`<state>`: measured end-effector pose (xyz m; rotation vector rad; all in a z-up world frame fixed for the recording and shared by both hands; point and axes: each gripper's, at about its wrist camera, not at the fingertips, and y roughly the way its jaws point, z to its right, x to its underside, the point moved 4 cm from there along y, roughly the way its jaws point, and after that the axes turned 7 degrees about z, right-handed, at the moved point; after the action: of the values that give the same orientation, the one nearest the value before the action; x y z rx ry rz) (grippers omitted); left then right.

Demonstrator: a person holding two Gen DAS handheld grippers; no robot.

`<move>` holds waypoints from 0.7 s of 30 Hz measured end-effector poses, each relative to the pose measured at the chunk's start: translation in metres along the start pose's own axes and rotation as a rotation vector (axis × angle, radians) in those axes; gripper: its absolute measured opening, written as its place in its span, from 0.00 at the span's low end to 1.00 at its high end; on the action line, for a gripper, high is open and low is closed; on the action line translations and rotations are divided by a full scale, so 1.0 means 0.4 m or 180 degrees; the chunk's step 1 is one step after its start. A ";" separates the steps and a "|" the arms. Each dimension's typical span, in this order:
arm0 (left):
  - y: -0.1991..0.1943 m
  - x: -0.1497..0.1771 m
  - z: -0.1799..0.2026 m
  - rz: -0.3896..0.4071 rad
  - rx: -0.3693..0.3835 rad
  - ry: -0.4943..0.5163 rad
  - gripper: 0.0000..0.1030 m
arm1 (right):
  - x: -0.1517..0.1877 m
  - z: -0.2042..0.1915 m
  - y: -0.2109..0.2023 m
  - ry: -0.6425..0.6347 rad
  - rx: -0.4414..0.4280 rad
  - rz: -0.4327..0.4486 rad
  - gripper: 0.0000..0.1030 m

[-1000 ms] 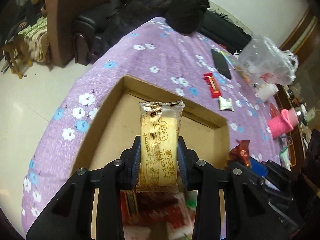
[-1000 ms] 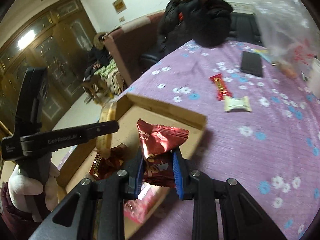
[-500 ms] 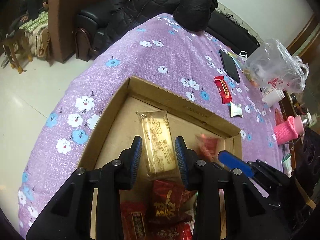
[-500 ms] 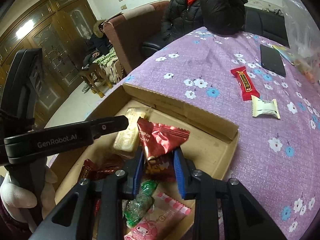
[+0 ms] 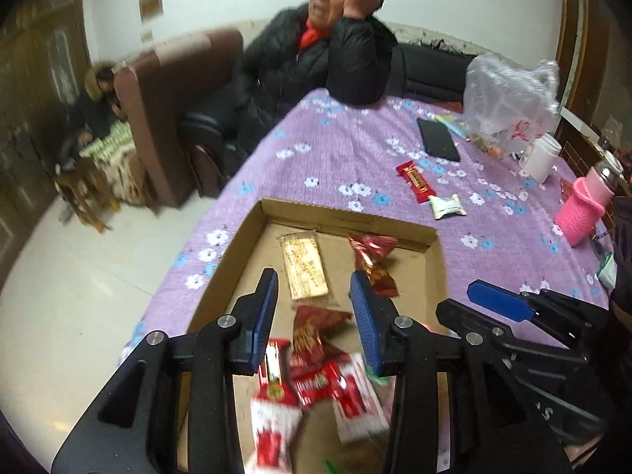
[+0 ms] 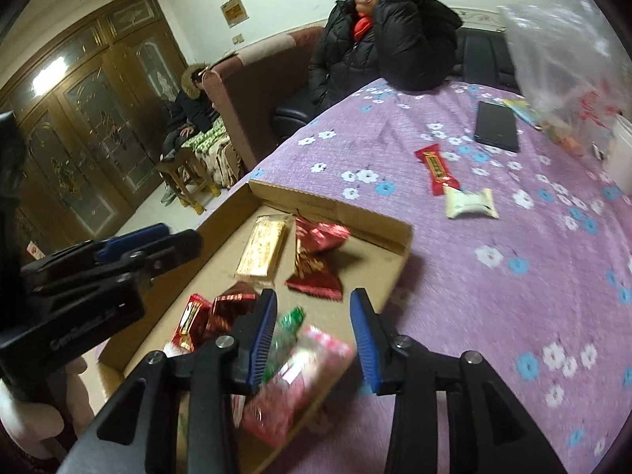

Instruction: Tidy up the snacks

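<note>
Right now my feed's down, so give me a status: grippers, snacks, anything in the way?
Both grippers just opened, empty. Yellow biscuit pack and red pouch in box. Two snacks remain outside.

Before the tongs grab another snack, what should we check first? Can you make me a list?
1. Left tongs empty: ok, open, jaws just opened, nothing between them.
2. Right tongs empty: ok, open, jaws just opened, nothing gripped.
3. Yellow bar and red pouch lying in the box: ok.
4. Snacks left outside: not ok, a red bar and a white candy lie on the cloth.
5. Path to them clear: ok, only bare cloth between.
6. Room left in the box: ok, bare floor shows.
</note>
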<state>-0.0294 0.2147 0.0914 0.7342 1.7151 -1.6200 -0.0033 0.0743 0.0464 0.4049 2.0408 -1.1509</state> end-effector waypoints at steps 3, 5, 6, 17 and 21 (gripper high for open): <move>-0.076 0.019 0.027 0.0157 -0.0051 0.0007 0.37 | 0.024 0.014 -0.058 0.0064 0.0026 0.0086 0.42; -0.120 0.034 0.047 0.0241 -0.0083 0.0022 0.37 | 0.041 0.021 -0.095 0.0089 0.0045 0.0153 0.43; -0.145 0.044 0.057 0.0287 -0.0088 0.0030 0.37 | 0.051 0.024 -0.115 0.0100 0.0067 0.0192 0.44; -0.303 0.121 0.153 0.0484 -0.0105 0.0160 0.37 | 0.154 0.052 -0.295 0.0293 0.0139 0.0457 0.47; -0.331 0.131 0.173 0.0522 -0.0091 0.0182 0.37 | 0.169 0.058 -0.345 0.0346 0.0155 0.0554 0.48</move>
<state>-0.1591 0.1335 0.1326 0.8907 1.6681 -1.4729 -0.1192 -0.0261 0.0719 0.6686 2.0279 -1.0944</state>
